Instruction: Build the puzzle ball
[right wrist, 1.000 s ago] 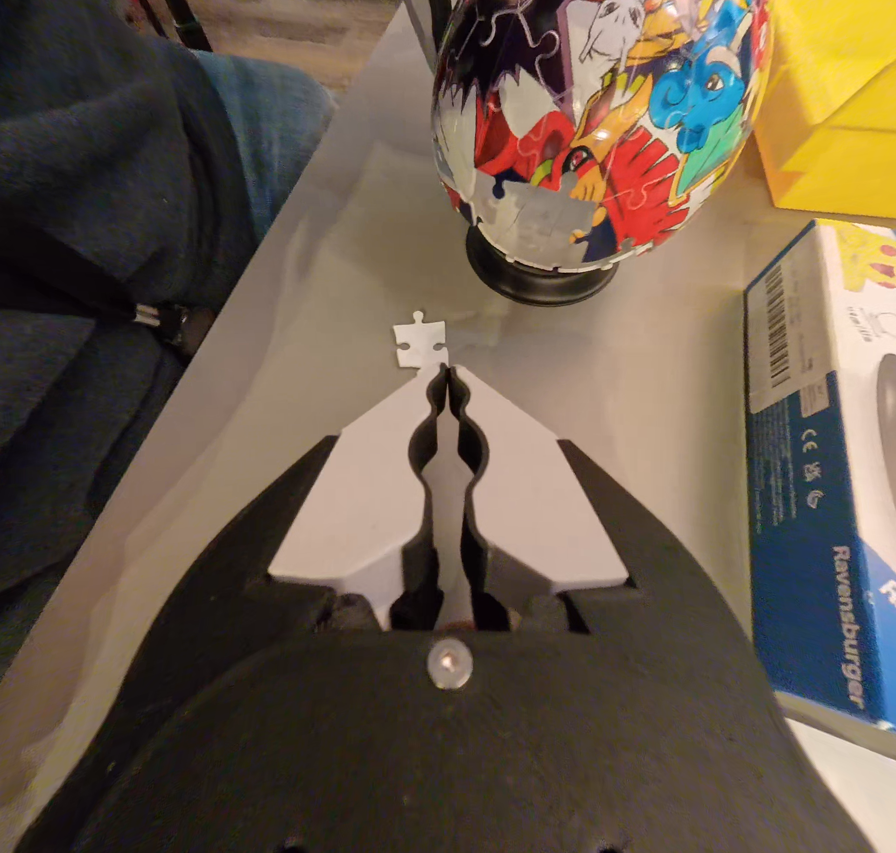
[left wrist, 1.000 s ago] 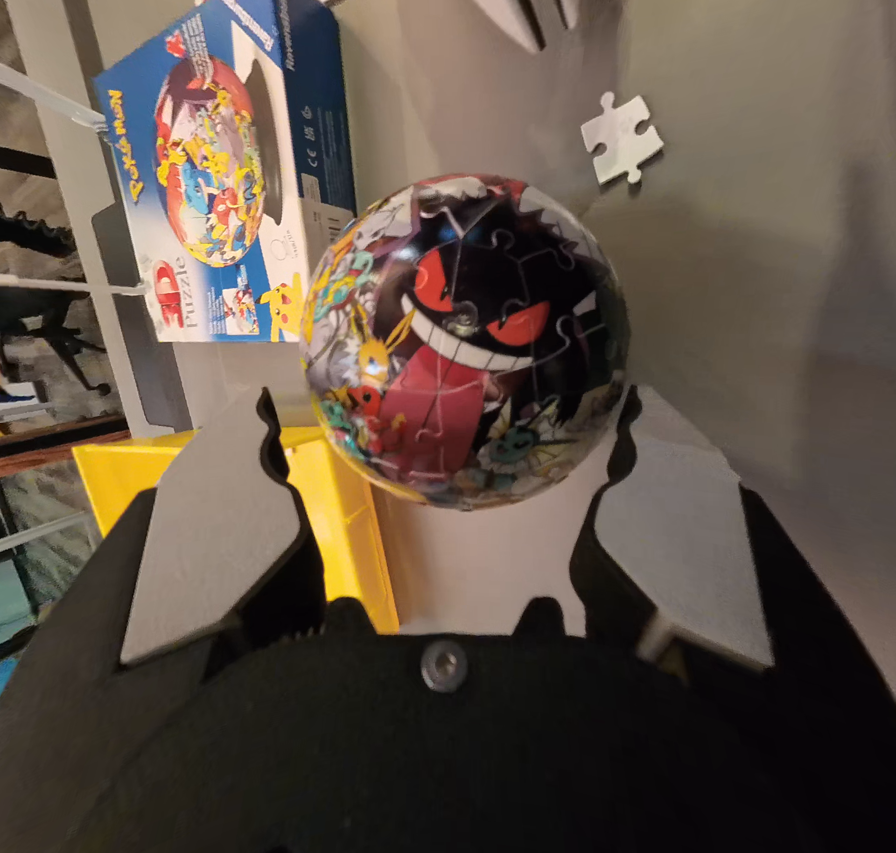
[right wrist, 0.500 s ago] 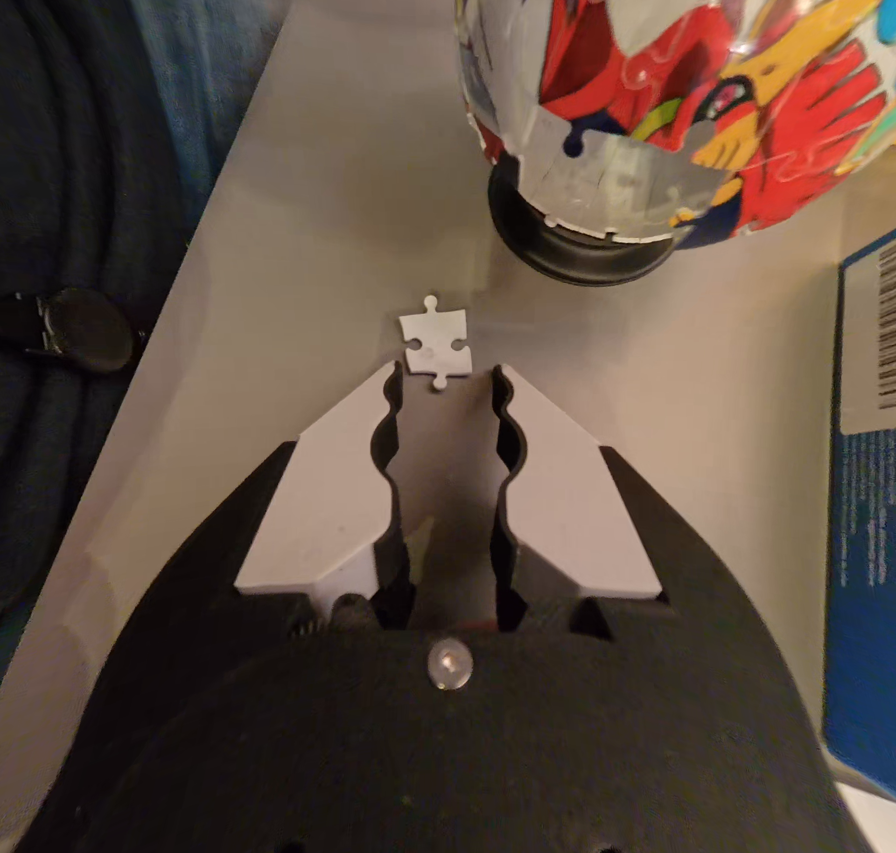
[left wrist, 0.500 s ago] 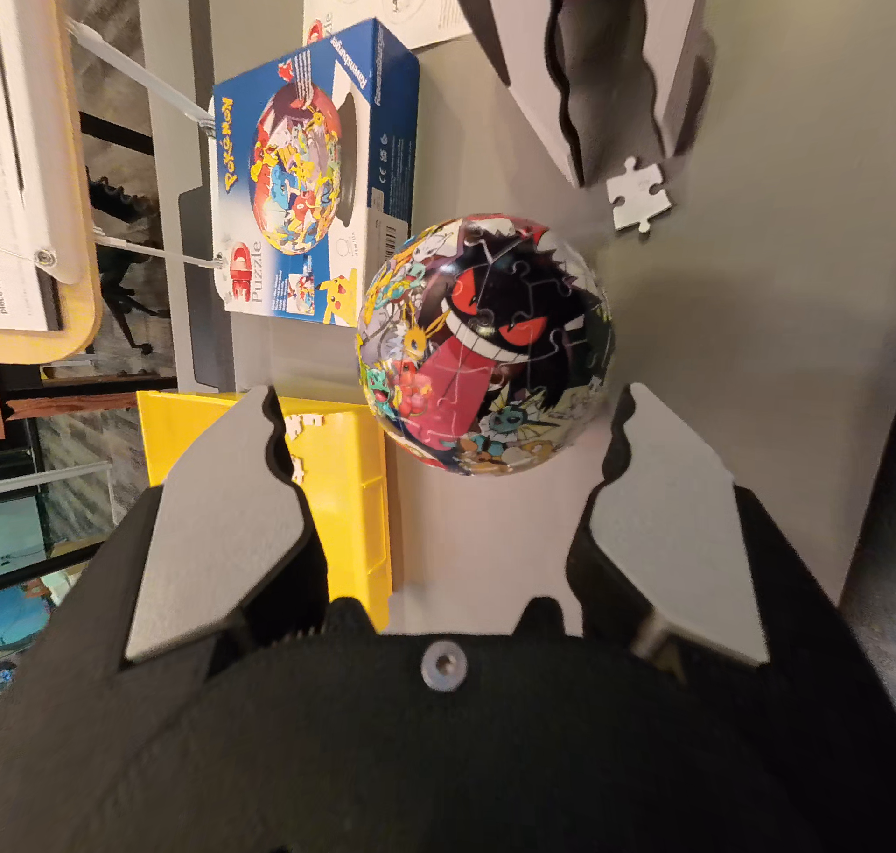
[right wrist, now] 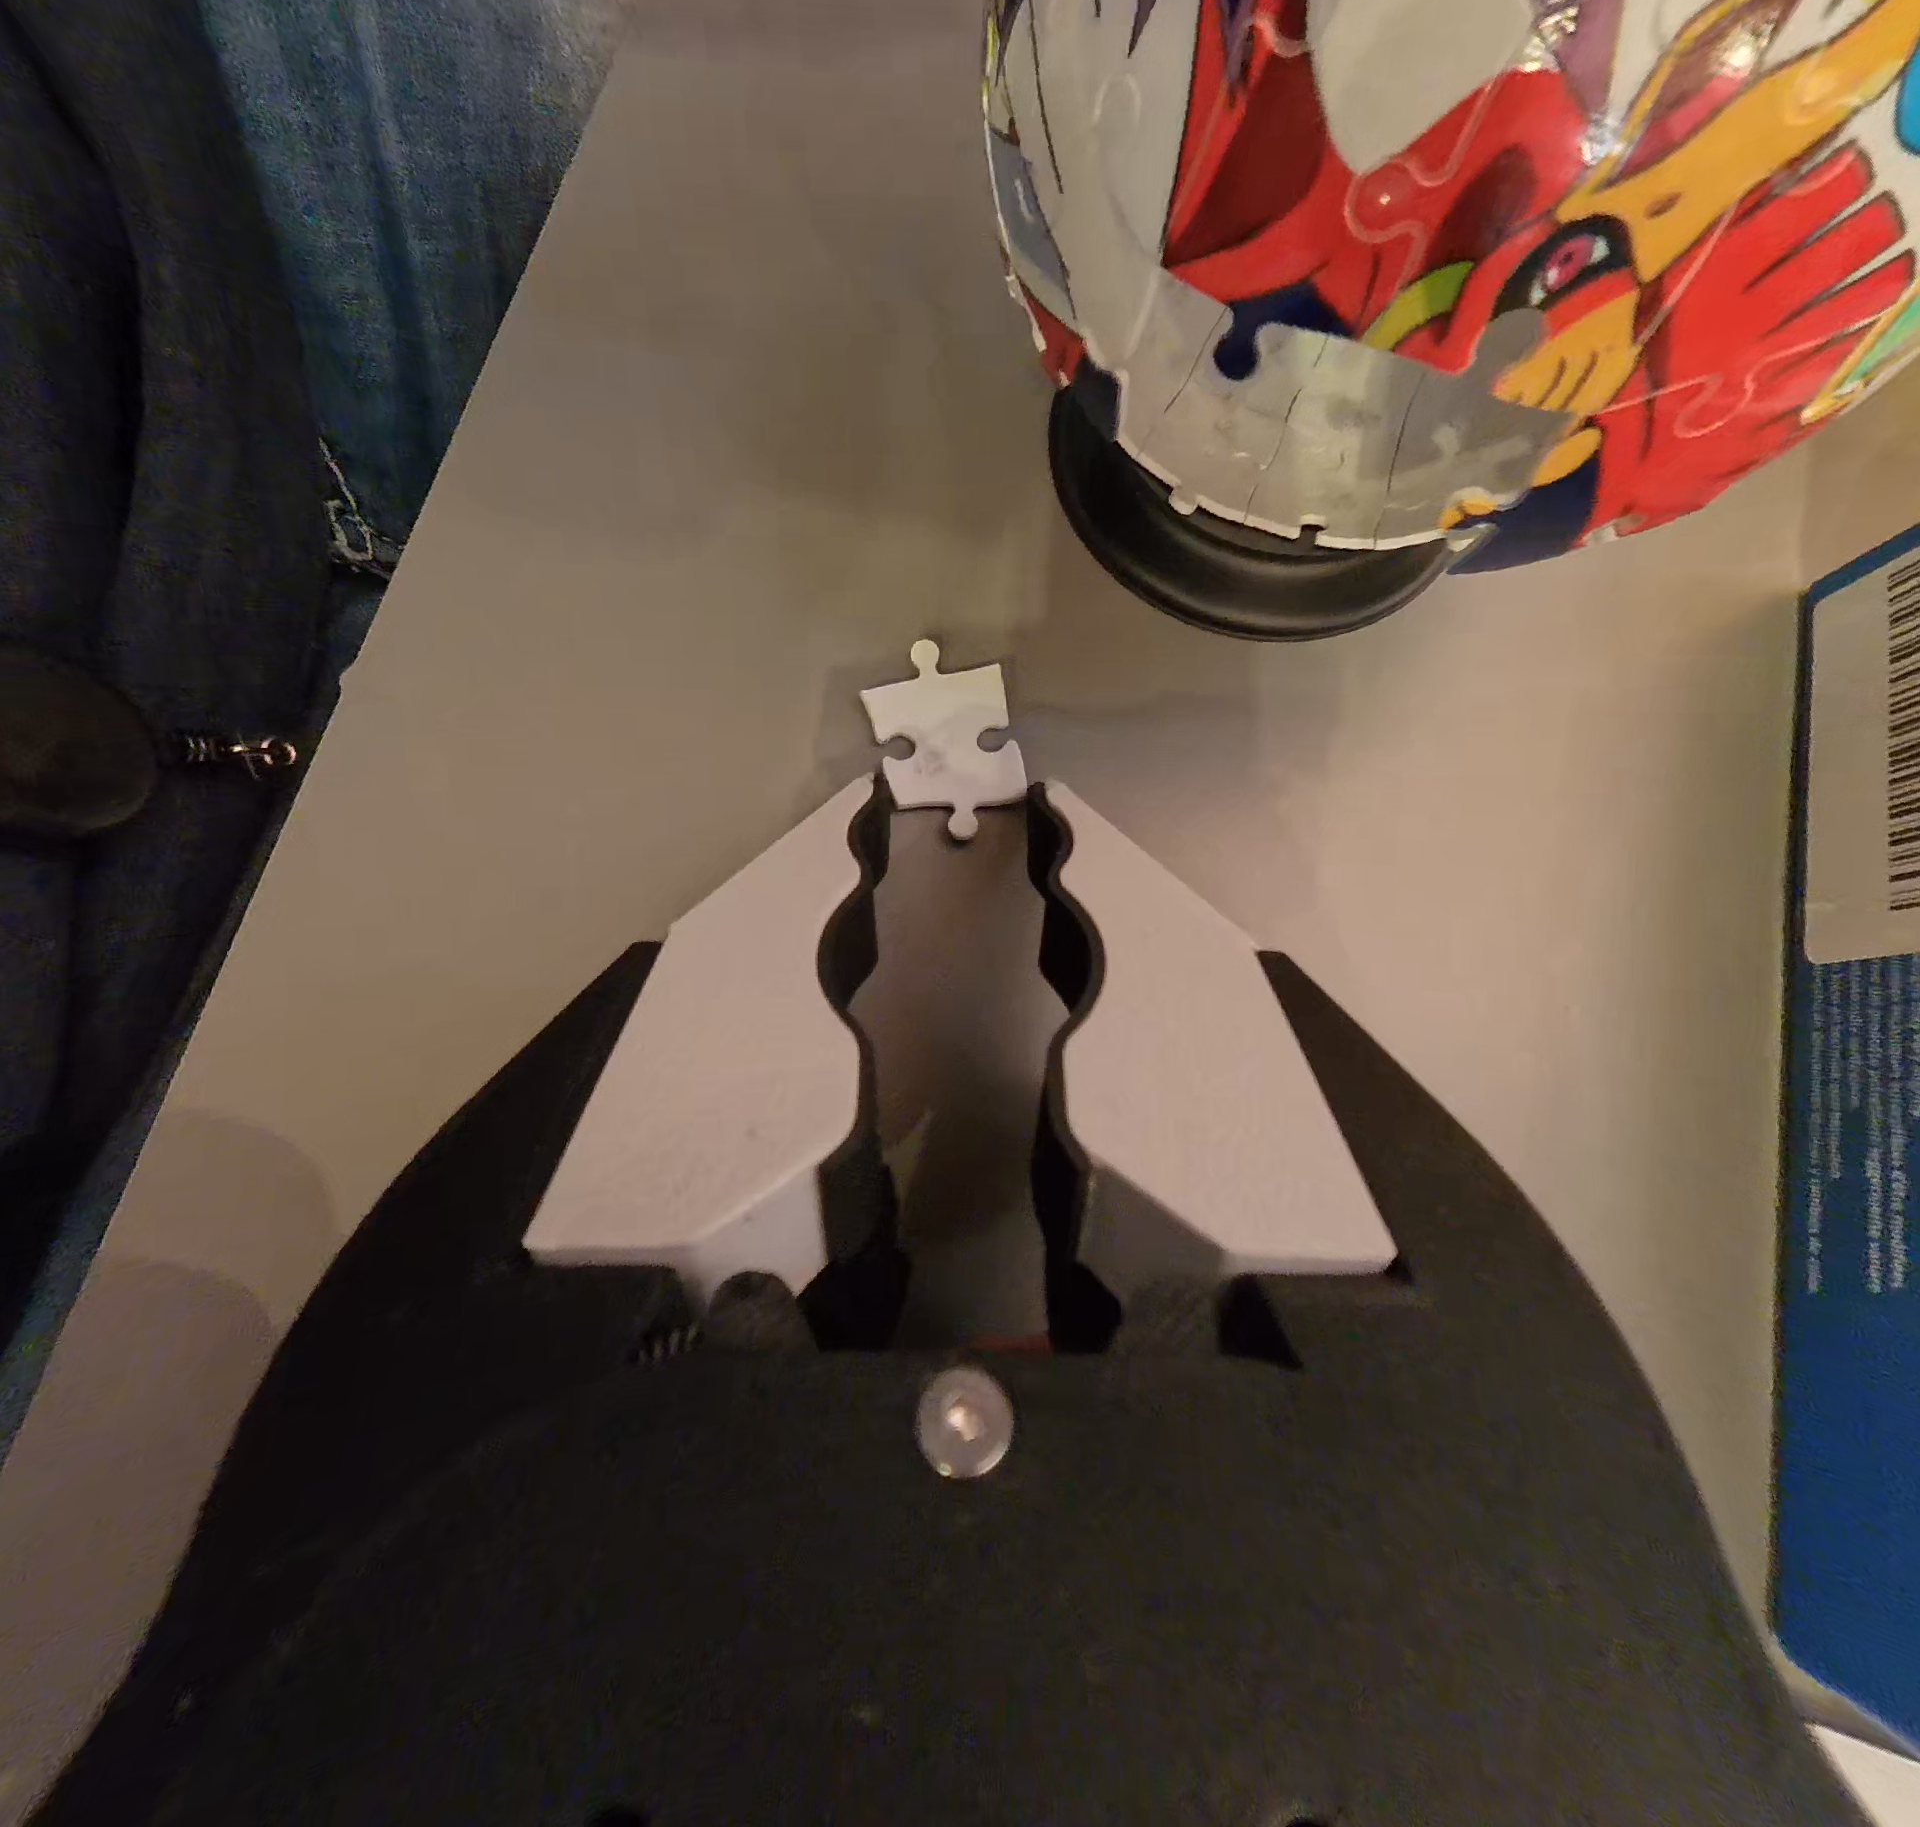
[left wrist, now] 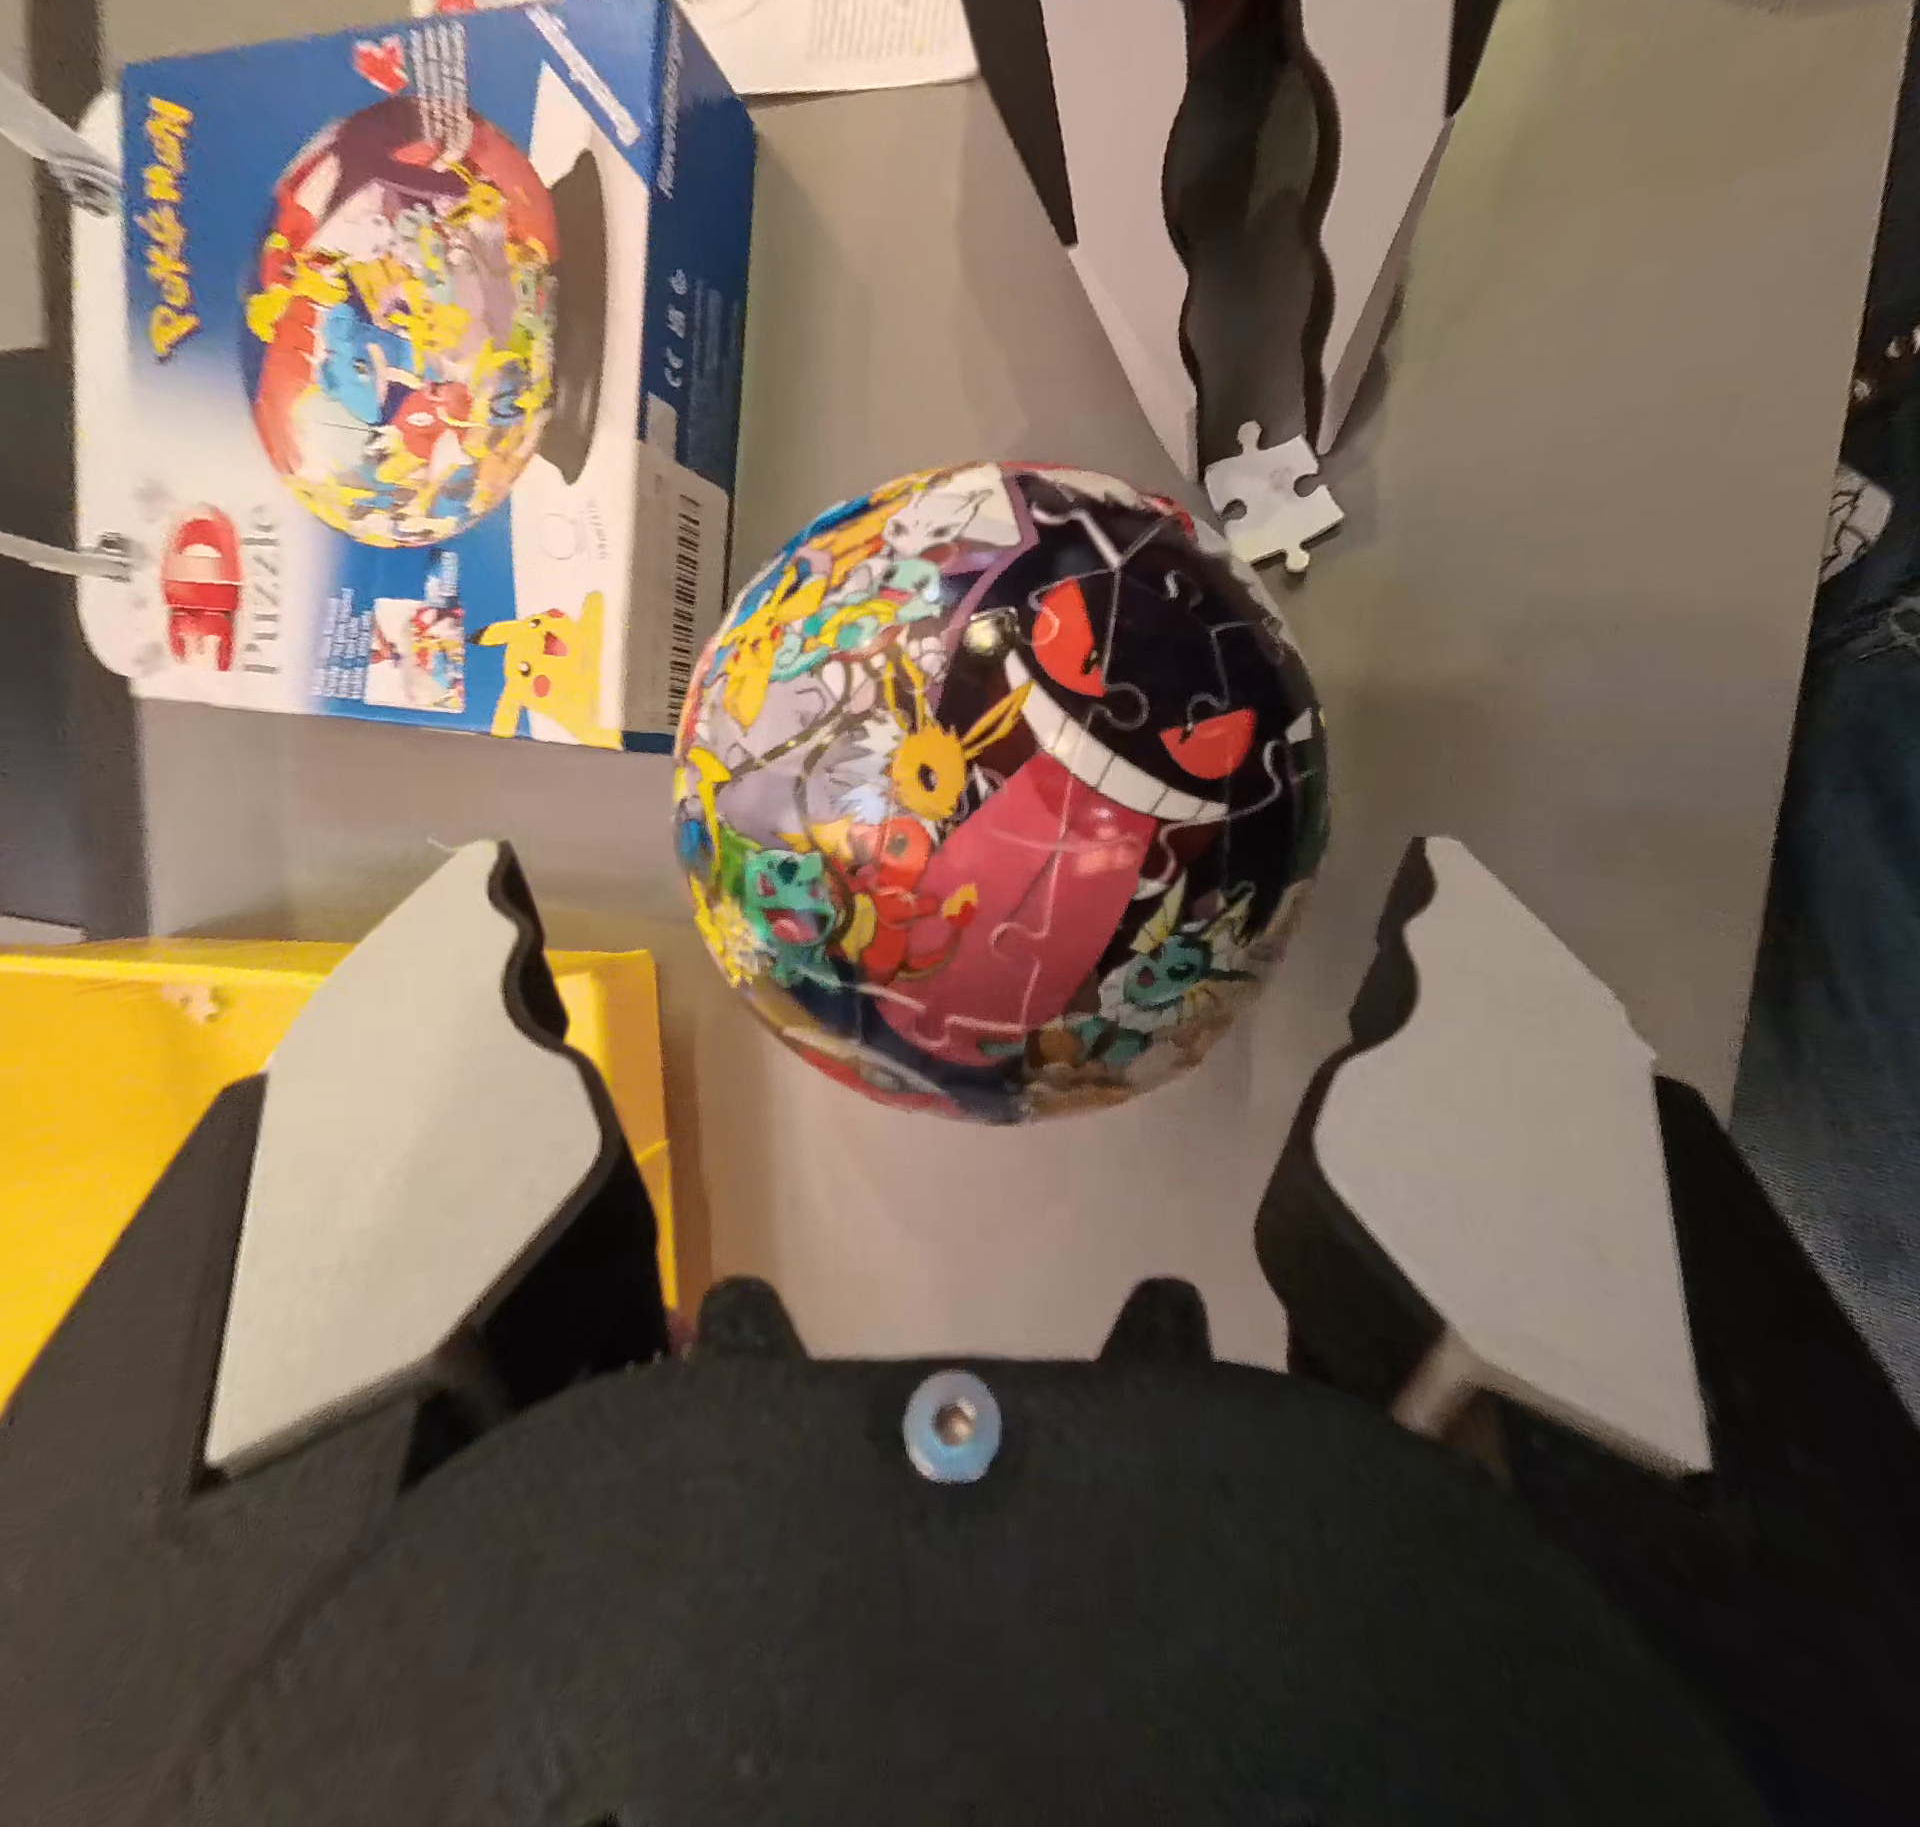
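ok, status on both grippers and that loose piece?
Left gripper open, over puzzle ball. Right gripper open, fingers either side of the loose puzzle piece on the table; not gripped. Nothing in the way.

My left gripper [left wrist: 956, 904] stands wide open above the puzzle ball [left wrist: 1003, 790]. At one o'clock, my right gripper [left wrist: 1262, 442] straddles a loose piece [left wrist: 1276, 499]; box [left wrist: 416, 364] at ten.

Puzzle ball [right wrist: 1455, 219] top beyond frame edge
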